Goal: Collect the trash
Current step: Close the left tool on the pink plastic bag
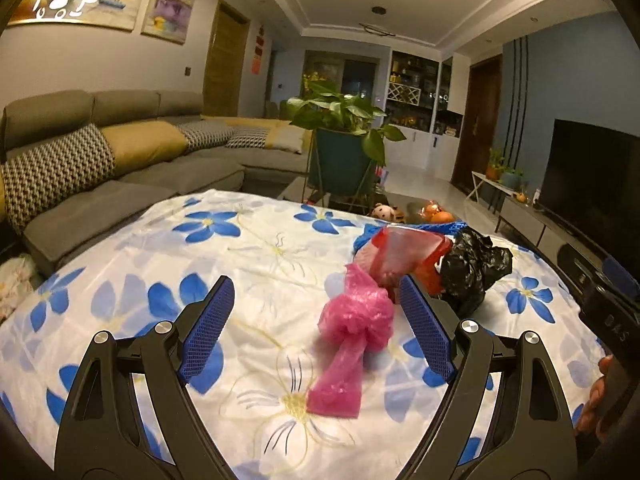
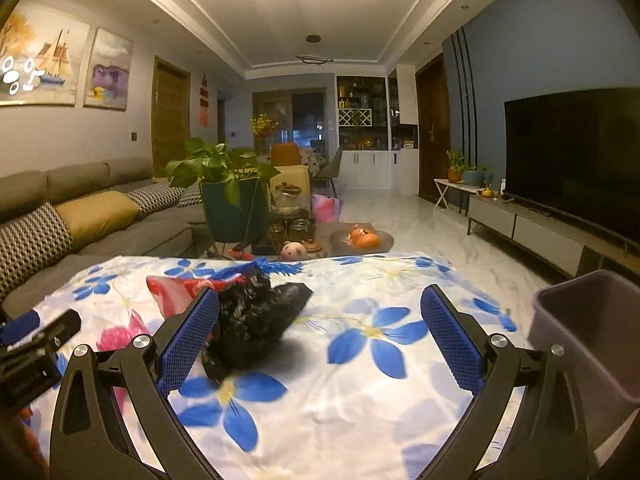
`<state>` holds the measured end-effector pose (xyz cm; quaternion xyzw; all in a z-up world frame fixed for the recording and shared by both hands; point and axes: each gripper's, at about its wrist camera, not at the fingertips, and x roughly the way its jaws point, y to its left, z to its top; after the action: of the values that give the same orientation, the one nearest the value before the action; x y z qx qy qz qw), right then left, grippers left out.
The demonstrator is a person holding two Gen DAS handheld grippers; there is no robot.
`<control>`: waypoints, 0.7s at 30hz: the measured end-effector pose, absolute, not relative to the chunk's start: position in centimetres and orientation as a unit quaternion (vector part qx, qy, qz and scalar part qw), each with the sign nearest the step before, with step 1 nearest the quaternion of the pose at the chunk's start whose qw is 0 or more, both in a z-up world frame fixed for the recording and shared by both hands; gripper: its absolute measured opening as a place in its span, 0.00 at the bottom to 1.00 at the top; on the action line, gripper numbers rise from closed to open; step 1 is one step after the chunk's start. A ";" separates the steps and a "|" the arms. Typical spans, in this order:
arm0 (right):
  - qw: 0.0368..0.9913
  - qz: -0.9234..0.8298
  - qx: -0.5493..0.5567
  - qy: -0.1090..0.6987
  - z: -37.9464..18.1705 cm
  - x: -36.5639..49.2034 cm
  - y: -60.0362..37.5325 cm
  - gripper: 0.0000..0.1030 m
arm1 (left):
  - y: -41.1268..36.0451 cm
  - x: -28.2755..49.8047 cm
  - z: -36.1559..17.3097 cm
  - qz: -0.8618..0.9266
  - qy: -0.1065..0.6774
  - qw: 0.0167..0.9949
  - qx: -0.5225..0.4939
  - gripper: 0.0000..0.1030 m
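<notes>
A crumpled pink plastic bag (image 1: 352, 336) lies on the flowered tablecloth (image 1: 240, 248), between the fingers of my open left gripper (image 1: 316, 300) and nearer the right one. Behind it lie a red plastic bag (image 1: 404, 256), a crumpled black bag (image 1: 472, 268) and a blue net bag (image 1: 448, 226). My right gripper (image 2: 320, 312) is open and empty. The black bag (image 2: 256, 316) sits just inside its left finger. The red bag (image 2: 180, 292) and the pink bag (image 2: 116, 336) lie further left. A grey bin (image 2: 592, 328) stands at the table's right edge.
A sofa (image 1: 120, 184) runs along the left. Beyond the table stand a potted plant (image 2: 232, 200), jars, a toy pig (image 2: 294, 250) and a plate of oranges (image 2: 362, 240). A TV (image 2: 576, 156) on a low cabinet is at the right.
</notes>
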<state>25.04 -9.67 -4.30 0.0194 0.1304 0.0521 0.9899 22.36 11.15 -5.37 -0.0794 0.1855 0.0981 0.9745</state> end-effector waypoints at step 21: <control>0.971 0.105 0.005 0.212 -6.5 28.9 -6.9 0.94 | 11.5 28.4 -10.0 0.011 0.303 0.946 -0.116 0.37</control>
<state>28.93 -6.85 -6.48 0.0047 0.2125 0.1055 0.9714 28.36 11.47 -10.01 -0.1160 0.3030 0.0113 0.9458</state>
